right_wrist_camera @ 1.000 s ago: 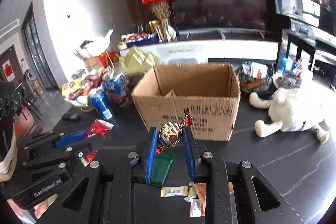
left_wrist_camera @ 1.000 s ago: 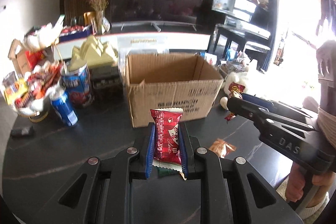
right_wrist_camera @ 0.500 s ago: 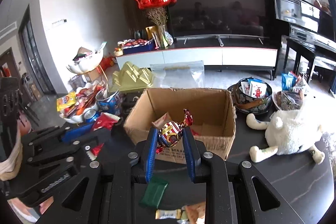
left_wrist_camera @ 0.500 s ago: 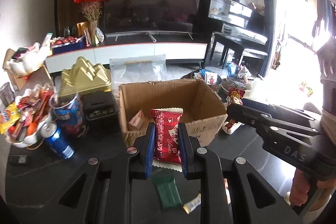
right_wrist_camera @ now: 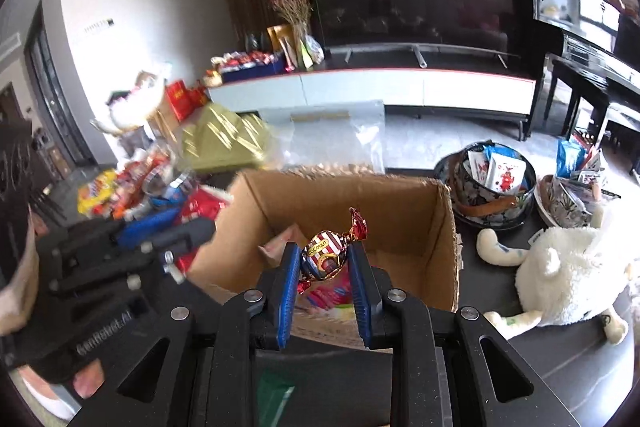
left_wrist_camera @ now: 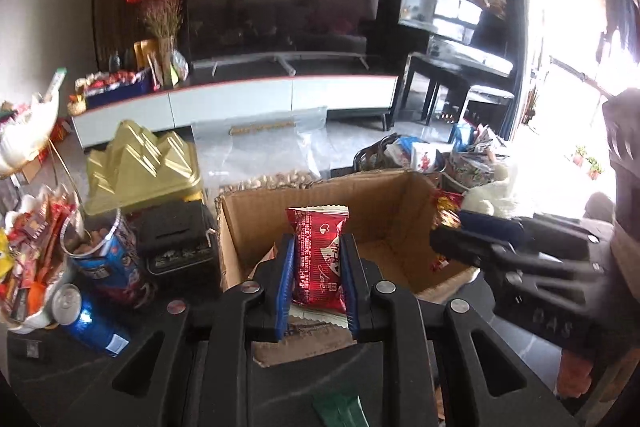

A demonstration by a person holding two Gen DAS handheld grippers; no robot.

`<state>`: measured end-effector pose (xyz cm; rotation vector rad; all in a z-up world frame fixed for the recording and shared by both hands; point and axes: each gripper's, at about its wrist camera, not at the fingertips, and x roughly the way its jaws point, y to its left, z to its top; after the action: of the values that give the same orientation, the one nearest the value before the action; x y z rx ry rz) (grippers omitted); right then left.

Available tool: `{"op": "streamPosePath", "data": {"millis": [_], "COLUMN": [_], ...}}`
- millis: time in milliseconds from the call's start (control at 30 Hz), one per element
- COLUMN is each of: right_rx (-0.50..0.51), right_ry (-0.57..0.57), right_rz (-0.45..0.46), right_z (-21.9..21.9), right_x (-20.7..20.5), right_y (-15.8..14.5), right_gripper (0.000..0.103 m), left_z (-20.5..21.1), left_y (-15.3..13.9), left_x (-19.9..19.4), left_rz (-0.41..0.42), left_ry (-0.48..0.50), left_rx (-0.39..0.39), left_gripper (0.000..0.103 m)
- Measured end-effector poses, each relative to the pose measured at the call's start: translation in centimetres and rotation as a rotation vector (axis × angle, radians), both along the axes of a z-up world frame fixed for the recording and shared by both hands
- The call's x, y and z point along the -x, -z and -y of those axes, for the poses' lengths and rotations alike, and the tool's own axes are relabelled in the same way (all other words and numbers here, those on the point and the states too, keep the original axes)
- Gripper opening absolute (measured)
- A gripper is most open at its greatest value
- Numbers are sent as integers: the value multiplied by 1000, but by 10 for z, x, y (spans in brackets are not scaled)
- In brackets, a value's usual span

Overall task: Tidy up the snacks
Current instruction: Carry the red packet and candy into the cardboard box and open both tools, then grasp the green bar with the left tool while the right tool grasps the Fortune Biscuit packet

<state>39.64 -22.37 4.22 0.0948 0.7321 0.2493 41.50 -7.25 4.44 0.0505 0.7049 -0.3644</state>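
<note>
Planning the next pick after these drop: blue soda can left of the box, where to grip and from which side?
Grip the blue soda can across its round body at mid-height, coming in from the table's near side. It appears to stand slightly tilted, top up, with the snack tub crowding it behind and the snack bowl to the left, so only the near side looks clear.

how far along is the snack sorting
Done: a few wrappers already lie in the box. In hand: the left gripper holds a red packet and the right gripper a coconut candy, both over the box. Left: a green packet on the table.
</note>
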Motion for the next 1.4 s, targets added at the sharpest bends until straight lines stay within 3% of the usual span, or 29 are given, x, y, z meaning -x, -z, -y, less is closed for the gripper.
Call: {"op": "streamPosePath", "data": {"millis": [100, 367, 767, 1167, 1233, 1400], "right_rx": [42, 52, 10, -5, -6, -17], "right_ry": [10, 49, 141, 192, 200, 238], "right_rz": [-15, -14, 17, -88, -101, -156], "right_z": [-1, -2, 5, 20, 21, 32], "right_x": [-7, 10, 79, 123, 128, 131], "right_y": [7, -1, -20, 19, 26, 47], "right_gripper": [33, 44, 59, 61, 68, 69], "left_z": [-2, -17, -19, -8, -5, 7], "left_y": [6, -5, -18, 24, 33, 60], "left_x": [-5, 26, 81, 121, 122, 117], "left_rz": [-5, -15, -16, -110, -144, -247], "left_ry": [-19, -41, -65, -70, -59, -37], "left_rx": [-6, 16, 2, -72, -75, -80], "left_gripper": [35, 41, 45, 51, 53, 54]}}
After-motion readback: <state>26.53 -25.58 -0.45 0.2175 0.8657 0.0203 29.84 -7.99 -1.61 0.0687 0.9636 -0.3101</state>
